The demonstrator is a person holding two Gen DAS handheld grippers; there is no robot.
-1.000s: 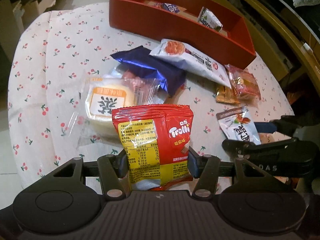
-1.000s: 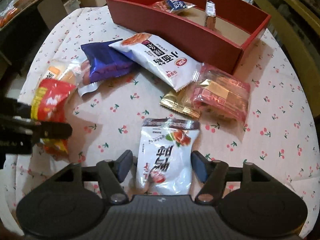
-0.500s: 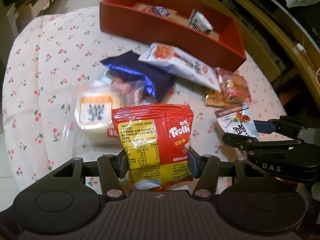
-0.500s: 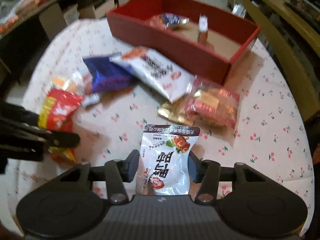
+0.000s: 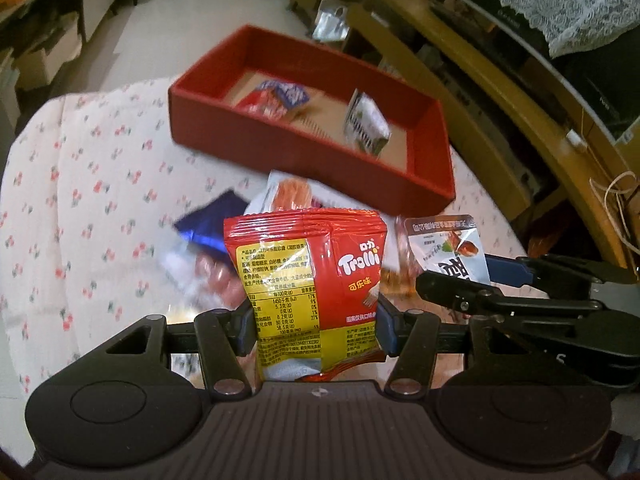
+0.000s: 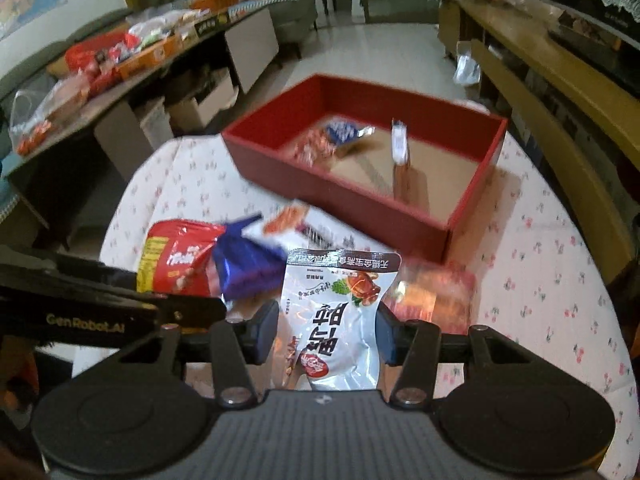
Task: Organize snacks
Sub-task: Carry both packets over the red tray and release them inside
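snack sort: two packets lifted, box next

tabletop (image 5: 72, 184), cherry-print cloth, in a cluttered room with a tiled floor. red box (image 5: 304, 160) at the far side, a few snacks inside. left tongs (image 5: 312, 328) clamp the red trolli packet (image 5: 308, 276); right tongs (image 6: 324, 330), which closed moments ago, pinch the white pouch (image 6: 340, 312). both now ride higher than a second back, likely bound for the box. blue packet (image 6: 244, 268) and others remain loose.

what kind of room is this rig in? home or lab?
Most likely a lived-in home room, not a lab. A round table under a cherry-print cloth holds the red box, a lace cover drapes the wooden furniture, and a side counter is piled with packaged food.
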